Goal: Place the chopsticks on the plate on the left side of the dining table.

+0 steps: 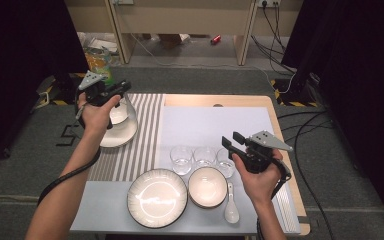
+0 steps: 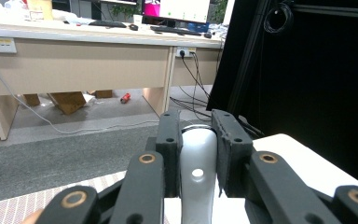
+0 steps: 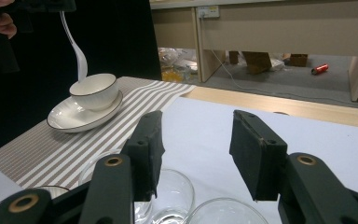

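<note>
My left gripper (image 1: 121,90) hangs above the far-left place setting, shut on the handle of a white spoon (image 2: 197,161). In the right gripper view that spoon (image 3: 76,44) hangs down with its tip at a white bowl (image 3: 94,90), which sits on a dark-rimmed plate (image 3: 74,119). My right gripper (image 1: 232,140) is held above the three glasses (image 1: 181,159), open, with nothing between its jaws (image 3: 196,154). Near the front edge lie a large plate (image 1: 156,197), a second bowl (image 1: 207,186) and a second white spoon (image 1: 231,210).
A striped placemat (image 1: 145,130) lies under the far-left setting and a pale mat (image 1: 215,120) covers the middle of the wooden table (image 1: 280,125). Black curtains stand at both sides. Desks, cables and a red can (image 2: 126,97) lie on the floor beyond.
</note>
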`<action>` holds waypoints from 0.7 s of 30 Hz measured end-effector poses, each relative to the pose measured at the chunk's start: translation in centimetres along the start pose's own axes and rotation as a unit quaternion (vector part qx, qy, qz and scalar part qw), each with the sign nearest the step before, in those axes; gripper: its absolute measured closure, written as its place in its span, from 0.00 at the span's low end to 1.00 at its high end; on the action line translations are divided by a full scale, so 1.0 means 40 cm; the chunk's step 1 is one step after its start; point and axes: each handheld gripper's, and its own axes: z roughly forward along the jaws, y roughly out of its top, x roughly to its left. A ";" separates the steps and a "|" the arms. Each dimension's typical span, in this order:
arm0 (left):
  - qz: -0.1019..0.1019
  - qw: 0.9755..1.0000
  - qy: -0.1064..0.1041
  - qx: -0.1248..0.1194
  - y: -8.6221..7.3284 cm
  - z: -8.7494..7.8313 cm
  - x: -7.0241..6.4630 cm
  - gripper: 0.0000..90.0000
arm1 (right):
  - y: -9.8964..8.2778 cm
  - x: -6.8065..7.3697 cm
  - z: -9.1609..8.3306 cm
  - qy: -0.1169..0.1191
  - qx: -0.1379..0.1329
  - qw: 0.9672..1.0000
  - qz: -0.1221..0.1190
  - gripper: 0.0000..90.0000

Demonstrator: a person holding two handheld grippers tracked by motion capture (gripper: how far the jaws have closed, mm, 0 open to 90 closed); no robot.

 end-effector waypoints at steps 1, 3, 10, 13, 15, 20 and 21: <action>0.000 1.000 0.001 -0.001 0.000 0.001 0.002 0.81 | 0.000 0.000 -0.001 -0.002 0.002 1.000 0.000 0.60; -0.001 1.000 0.002 -0.001 0.001 0.001 0.006 0.81 | 0.000 0.000 -0.001 -0.001 0.002 1.000 0.001 0.60; 0.003 1.000 0.008 -0.001 0.005 0.000 0.014 0.81 | 0.000 -0.001 0.000 -0.001 0.002 1.000 0.001 0.60; 0.003 1.000 0.011 -0.001 0.004 0.002 0.018 0.81 | 0.000 -0.002 0.000 -0.001 0.001 1.000 0.000 0.60; 0.003 1.000 0.012 0.000 0.004 0.004 0.020 0.81 | 0.000 -0.002 -0.001 -0.002 0.001 1.000 0.001 0.60; 0.001 1.000 0.016 0.001 0.003 0.006 0.026 0.81 | -0.001 -0.004 -0.001 -0.001 0.000 1.000 0.004 0.60; 0.001 1.000 0.016 0.001 0.003 0.006 0.027 0.81 | -0.001 -0.004 -0.001 -0.001 0.000 1.000 0.002 0.60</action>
